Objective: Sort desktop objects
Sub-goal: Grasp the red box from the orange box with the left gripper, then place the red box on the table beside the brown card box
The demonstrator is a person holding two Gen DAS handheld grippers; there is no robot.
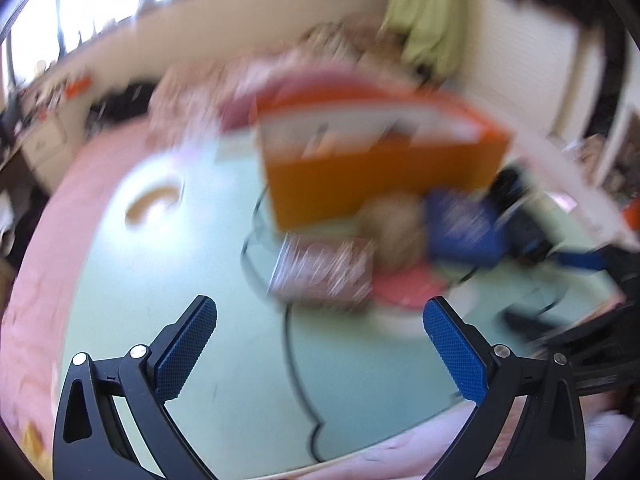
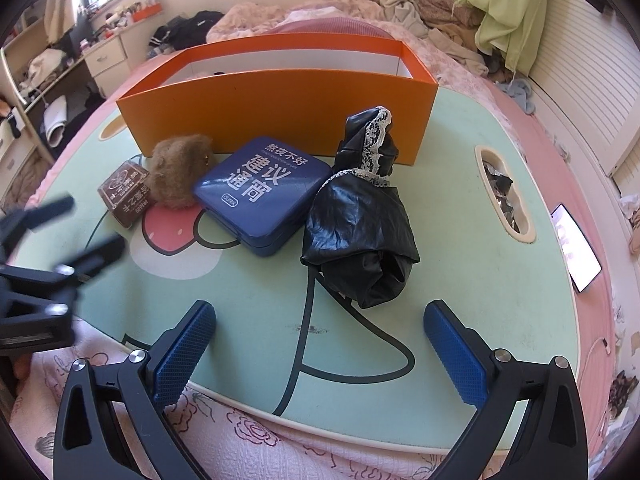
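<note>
Both grippers are seen spread wide and empty over the green lap table (image 2: 460,208): the left gripper (image 1: 320,312) in a blurred view, the right gripper (image 2: 320,312) in a sharp one. Ahead of the right fingers, before the orange box (image 2: 280,108), are ranged a brown packet (image 2: 126,194), a furry brown pouch (image 2: 180,170), a blue tin (image 2: 260,196) and a black lace-trimmed bundle (image 2: 360,216). Beyond the box, a cluttered bed (image 2: 360,8) is seen.

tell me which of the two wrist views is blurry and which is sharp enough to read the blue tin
Left wrist view: heavily motion-smeared, the orange box and blue tin streaked, only the left gripper crisp. Right wrist view: sharp, tin lettering readable, fisheye bending the edges.
</note>
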